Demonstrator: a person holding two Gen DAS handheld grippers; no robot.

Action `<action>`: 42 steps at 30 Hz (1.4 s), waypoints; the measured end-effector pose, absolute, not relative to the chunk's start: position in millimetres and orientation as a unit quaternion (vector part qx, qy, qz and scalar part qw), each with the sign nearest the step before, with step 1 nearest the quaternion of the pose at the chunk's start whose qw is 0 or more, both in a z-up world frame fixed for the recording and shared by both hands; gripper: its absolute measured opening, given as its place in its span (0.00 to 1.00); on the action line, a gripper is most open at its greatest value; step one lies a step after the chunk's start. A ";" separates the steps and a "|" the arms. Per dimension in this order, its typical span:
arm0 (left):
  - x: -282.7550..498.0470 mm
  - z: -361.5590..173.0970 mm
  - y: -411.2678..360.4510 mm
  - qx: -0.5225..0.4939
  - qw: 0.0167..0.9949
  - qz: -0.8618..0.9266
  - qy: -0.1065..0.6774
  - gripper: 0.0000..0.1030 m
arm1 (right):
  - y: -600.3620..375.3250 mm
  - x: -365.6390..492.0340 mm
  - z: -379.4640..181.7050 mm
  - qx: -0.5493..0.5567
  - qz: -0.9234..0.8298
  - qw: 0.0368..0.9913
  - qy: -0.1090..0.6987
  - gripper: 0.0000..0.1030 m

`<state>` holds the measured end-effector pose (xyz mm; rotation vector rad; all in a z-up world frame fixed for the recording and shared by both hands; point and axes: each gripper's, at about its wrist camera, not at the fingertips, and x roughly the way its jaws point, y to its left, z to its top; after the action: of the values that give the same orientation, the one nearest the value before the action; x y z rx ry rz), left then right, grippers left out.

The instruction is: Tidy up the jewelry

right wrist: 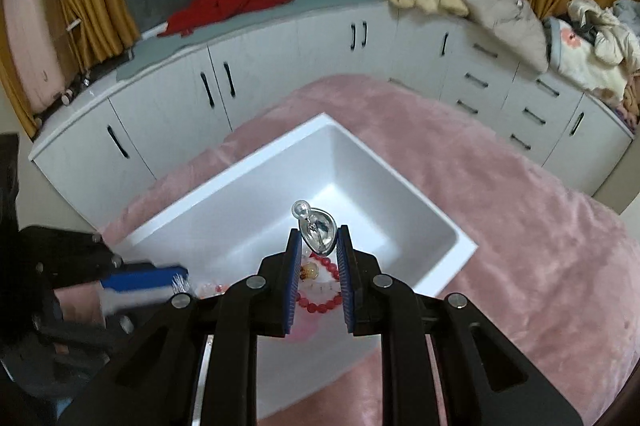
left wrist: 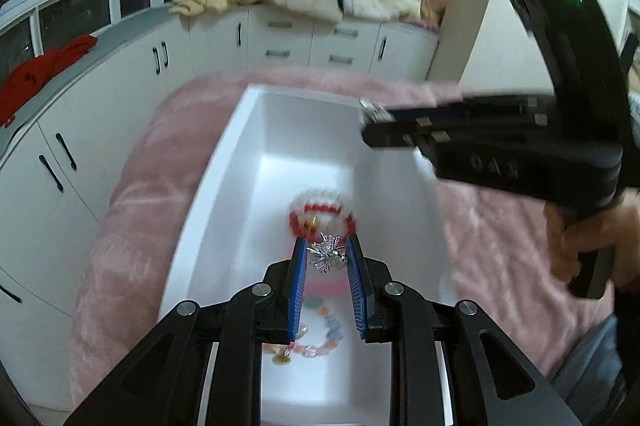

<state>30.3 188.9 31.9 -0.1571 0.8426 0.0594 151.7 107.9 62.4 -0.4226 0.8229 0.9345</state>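
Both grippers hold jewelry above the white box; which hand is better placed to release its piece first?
Probably the left gripper: its spiky silver brooch hangs over the white rectangular box. The right gripper, holding a silver teardrop pendant, looks nearly as well placed.

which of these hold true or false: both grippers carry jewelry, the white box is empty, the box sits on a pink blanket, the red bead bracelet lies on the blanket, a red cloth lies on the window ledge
1. Both grippers carry jewelry. True: the left gripper pinches a spiky silver brooch, the right gripper a silver teardrop pendant.
2. The white box is empty. False: bracelets lie inside.
3. The box sits on a pink blanket. True.
4. The red bead bracelet lies on the blanket. False: it lies inside the box.
5. A red cloth lies on the window ledge. True.
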 end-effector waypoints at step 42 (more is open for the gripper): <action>-54.7 64.9 167.9 -0.087 0.931 0.127 0.330 0.89 | 2.2 71.1 105.1 -0.129 0.489 0.829 0.241 0.95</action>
<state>-54.7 167.9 64.9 -0.1773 0.6754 0.2603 71.1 2.2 105.1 -0.2732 0.5106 1.0379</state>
